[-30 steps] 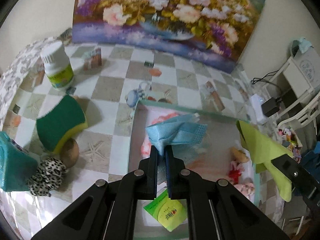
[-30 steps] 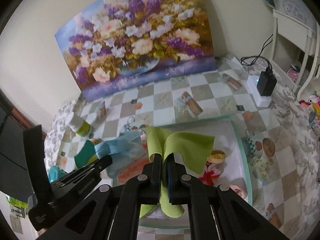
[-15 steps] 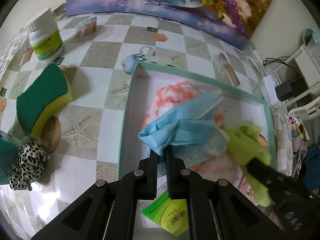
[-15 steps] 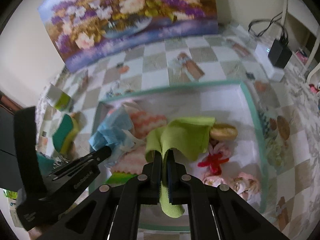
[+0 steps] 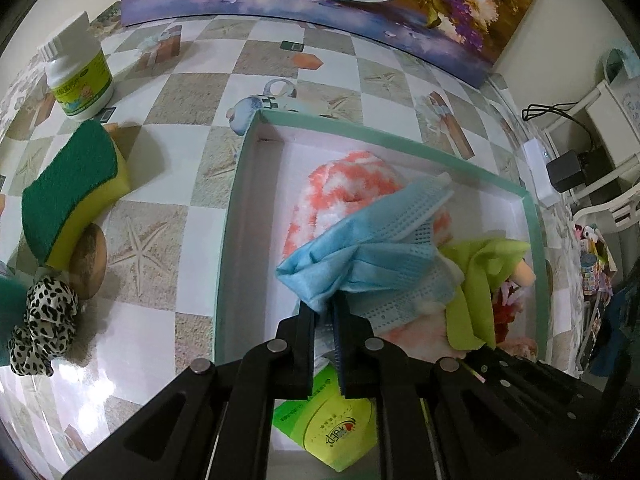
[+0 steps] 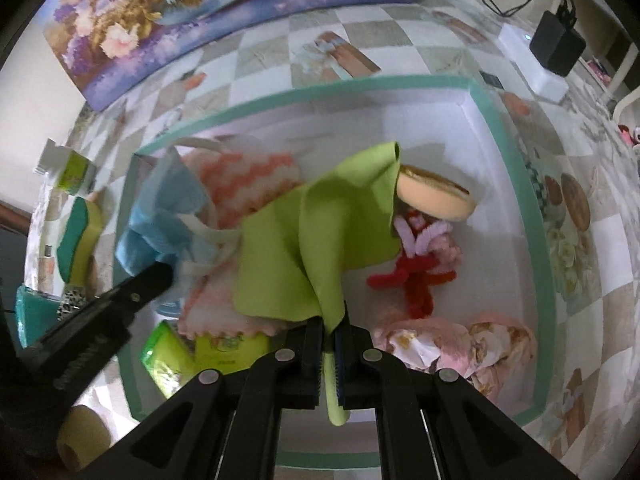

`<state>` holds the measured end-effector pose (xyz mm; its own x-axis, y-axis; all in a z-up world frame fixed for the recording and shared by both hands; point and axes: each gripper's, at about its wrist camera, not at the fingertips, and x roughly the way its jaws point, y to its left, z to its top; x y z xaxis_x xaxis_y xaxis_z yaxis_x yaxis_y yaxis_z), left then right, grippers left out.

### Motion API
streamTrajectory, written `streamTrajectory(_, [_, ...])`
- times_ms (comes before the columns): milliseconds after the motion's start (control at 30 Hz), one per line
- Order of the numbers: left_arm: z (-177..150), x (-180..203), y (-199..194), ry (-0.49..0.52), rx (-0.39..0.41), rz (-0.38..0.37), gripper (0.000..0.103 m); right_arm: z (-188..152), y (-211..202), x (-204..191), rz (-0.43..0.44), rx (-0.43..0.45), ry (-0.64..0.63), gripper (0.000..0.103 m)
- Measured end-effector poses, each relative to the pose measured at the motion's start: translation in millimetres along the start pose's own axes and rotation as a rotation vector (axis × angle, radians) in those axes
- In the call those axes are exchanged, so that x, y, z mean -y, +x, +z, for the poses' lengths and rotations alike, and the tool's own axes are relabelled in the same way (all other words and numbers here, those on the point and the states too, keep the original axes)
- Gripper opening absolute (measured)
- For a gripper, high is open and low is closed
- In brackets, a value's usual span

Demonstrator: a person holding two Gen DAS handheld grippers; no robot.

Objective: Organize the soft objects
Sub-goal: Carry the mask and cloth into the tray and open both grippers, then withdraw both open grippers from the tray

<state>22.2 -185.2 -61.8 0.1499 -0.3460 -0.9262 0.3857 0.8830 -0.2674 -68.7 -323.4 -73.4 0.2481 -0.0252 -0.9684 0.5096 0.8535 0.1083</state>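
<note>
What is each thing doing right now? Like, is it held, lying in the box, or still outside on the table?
Blue face mask: pinched in the left gripper, draped over the box's contents.
Green cloth: pinched in the right gripper, spread inside the box.
Box: open, no lid in view.
Orange-white fluffy cloth: lying in the box.
Sponge: outside the box, tilted.
White bottle: upright, capped.
Leopard scrunchie: on the table.

Light-blue pleated face mask, lime-green cloth, coral/white fuzzy knit, teal-rimmed white box, leopard-print scrunchie, green/yellow sponge.
</note>
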Motion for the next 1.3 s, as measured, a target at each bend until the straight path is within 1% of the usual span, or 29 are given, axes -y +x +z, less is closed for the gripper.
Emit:
streamTrajectory(133, [0.8, -1.1, -0.6, -0.011, -0.013, -0.006, 0.011, -0.3, 0.8, 2.6, 0.004, -0.009, 0.009, 0.008])
streamTrajectory(200, [1.4, -4.0, -0.9, -0.029, -0.028, -0.013, 0.017, 0.9, 0.7, 2.0, -0.004, -0.017, 0.006, 0.008])
streamTrajectory(267, [2.3, -7.3, 0.5, -0.051, -0.045, -0.027, 0.03, 1.6, -1.4, 0.8, -0.02, -0.026, -0.003, 0.008])
streamTrajectory(333, [2.0, -10.0, 0.6, -0.069, -0.059, -0.034, 0.037, 3.1, -4.8, -1.7, -0.033, -0.025, -0.013, 0.008])
streamTrajectory(367, [2.2, -10.9, 0.2, -0.076, -0.064, -0.036, 0.04, 4.1, -7.1, -2.2, -0.037, -0.023, -0.017, 0.008])
streamTrajectory(433, [3.1, -11.2, -1.7, -0.084, -0.072, -0.046, 0.041, 4.6, -14.7, -0.2, -0.043, -0.017, -0.021, 0.008])
streamTrajectory(467, [3.6, -10.7, -3.9, -0.085, -0.072, -0.051, 0.042, 5.1, -17.4, -1.2, -0.048, -0.015, -0.022, 0.01])
streamTrajectory(500, [4.0, -9.9, -6.7, -0.084, -0.071, -0.056, 0.042, 5.5, -20.5, -1.8, -0.052, -0.011, -0.023, 0.015])
streamTrajectory(533, [4.2, -9.3, -9.3, -0.083, -0.07, -0.058, 0.045, 6.2, -24.9, -2.5, -0.056, -0.004, -0.026, 0.018])
streamTrajectory(567, [4.7, -8.3, -12.8, -0.08, -0.067, -0.061, 0.052, 6.5, -27.9, -3.7, -0.06, 0.002, -0.028, 0.023])
streamTrajectory(633, [5.7, -6.4, -19.3, -0.072, -0.058, -0.059, 0.059, 6.2, -36.0, -5.1, -0.068, 0.018, -0.032, 0.025])
streamTrajectory(733, [6.7, -4.0, -31.0, -0.055, -0.038, -0.047, 0.06, 12.4, -47.3, -13.2, -0.074, 0.035, -0.035, 0.026])
streamTrajectory(767, [7.4, -3.8, -34.0, -0.051, -0.03, -0.042, 0.06, 12.6, -49.8, -14.2, -0.077, 0.041, -0.036, 0.028])
streamTrajectory(800, [8.0, -3.5, -37.3, -0.049, -0.022, -0.035, 0.062, 13.0, -52.1, -15.9, -0.081, 0.046, -0.036, 0.033])
streamTrajectory(833, [8.6, -4.0, -41.1, -0.049, -0.012, -0.026, 0.069, 12.3, -55.1, -15.7, -0.087, 0.052, -0.036, 0.036])
streamTrajectory(867, [9.3, -4.6, -44.3, -0.05, -0.001, -0.016, 0.073, 12.2, -58.6, -16.5, -0.092, 0.057, -0.036, 0.041])
streamTrajectory(900, [9.9, -5.5, -47.7, -0.051, 0.011, -0.005, 0.073, 11.2, -59.2, -12.9, -0.095, 0.061, -0.036, 0.046])
streamTrajectory(933, [10.5, -6.2, -50.7, -0.05, 0.021, 0.009, 0.073, 11.0, -59.7, -11.3, -0.099, 0.066, -0.036, 0.047])
streamTrajectory(1000, [10.9, -7.4, -54.3, -0.047, 0.035, 0.034, 0.073, 11.4, -61.6, -11.4, -0.105, 0.072, -0.037, 0.057])
streamTrajectory(1033, [10.2, -10.0, -56.7, -0.047, 0.041, 0.05, 0.076, 11.2, -63.2, -11.1, -0.112, 0.076, -0.039, 0.059])
streamTrajectory(1067, [10.8, -11.0, -57.3, -0.053, 0.048, 0.067, 0.084, 10.9, -63.1, -12.2, -0.117, 0.078, -0.04, 0.061])
streamTrajectory(1100, [11.5, -12.0, -58.0, -0.055, 0.053, 0.083, 0.086, 11.0, -63.8, -12.3, -0.121, 0.079, -0.04, 0.063])
streamTrajectory(1133, [11.6, -13.4, -59.3, -0.055, 0.058, 0.099, 0.086, 11.2, -64.3, -12.6, -0.126, 0.08, -0.04, 0.065])
streamTrajectory(1200, [11.3, -15.2, -59.3, -0.056, 0.062, 0.126, 0.086, 11.3, -65.0, -12.1, -0.133, 0.081, -0.038, 0.073])
streamTrajectory(1233, [11.2, -16.6, -59.6, -0.059, 0.062, 0.138, 0.087, 11.5, -65.2, -11.9, -0.138, 0.083, -0.038, 0.075])
streamTrajectory(1300, [10.9, -19.4, -59.3, -0.066, 0.059, 0.157, 0.09, 11.9, -65.4, -10.7, -0.149, 0.088, -0.038, 0.082])
